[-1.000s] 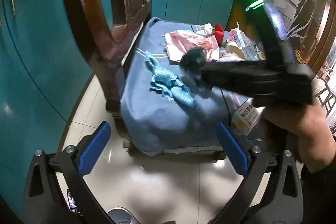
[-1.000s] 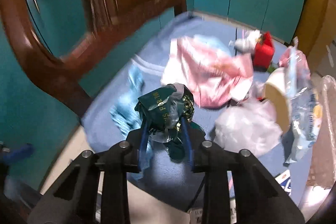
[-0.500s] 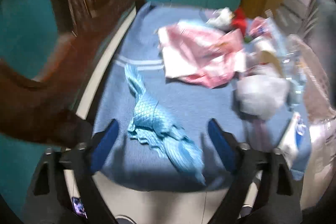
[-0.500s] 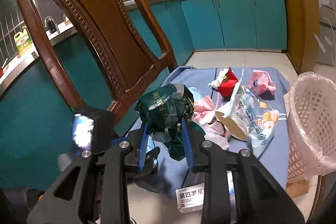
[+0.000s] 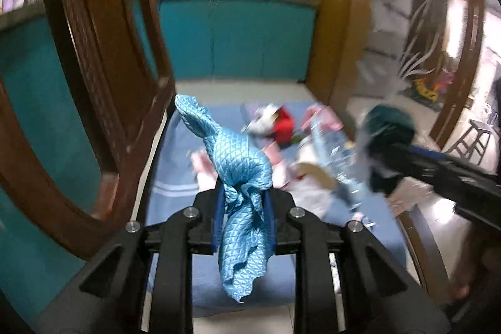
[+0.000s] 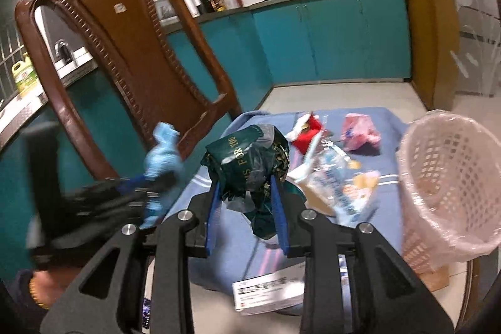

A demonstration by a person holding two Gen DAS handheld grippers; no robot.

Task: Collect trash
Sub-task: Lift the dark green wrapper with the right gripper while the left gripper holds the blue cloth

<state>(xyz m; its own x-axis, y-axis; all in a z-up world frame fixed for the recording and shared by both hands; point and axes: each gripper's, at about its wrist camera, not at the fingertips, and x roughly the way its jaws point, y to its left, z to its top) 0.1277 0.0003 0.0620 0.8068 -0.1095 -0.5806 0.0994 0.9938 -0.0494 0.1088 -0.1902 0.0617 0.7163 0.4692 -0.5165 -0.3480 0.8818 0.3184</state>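
Observation:
A light blue quilted wrapper [image 5: 238,158] hangs lifted above the blue mat [image 5: 175,177]. My left gripper [image 5: 244,193] is closing its jaws, and the pads press on the wrapper's bunched middle. From the right wrist view the same wrapper [image 6: 162,155] shows in the left gripper [image 6: 156,180] at the left. My right gripper [image 6: 247,187] is shut on a crumpled dark green foil wrapper [image 6: 247,158], held above the mat. That green wrapper [image 5: 389,127] also appears at the right of the left wrist view.
A pink-lined mesh basket [image 6: 447,177] stands right of the mat [image 6: 385,127]. On the mat lie a red packet [image 6: 308,133], a pink wrapper [image 6: 360,132] and a clear plastic bag [image 6: 335,180]. A white box [image 6: 269,291] lies at its front edge. A wooden chair [image 6: 125,52] stands left.
My left gripper went from wide open over the blue wrapper to shut on it and lifted it off the mat. The right gripper rose and swung toward the basket with the green wrapper.

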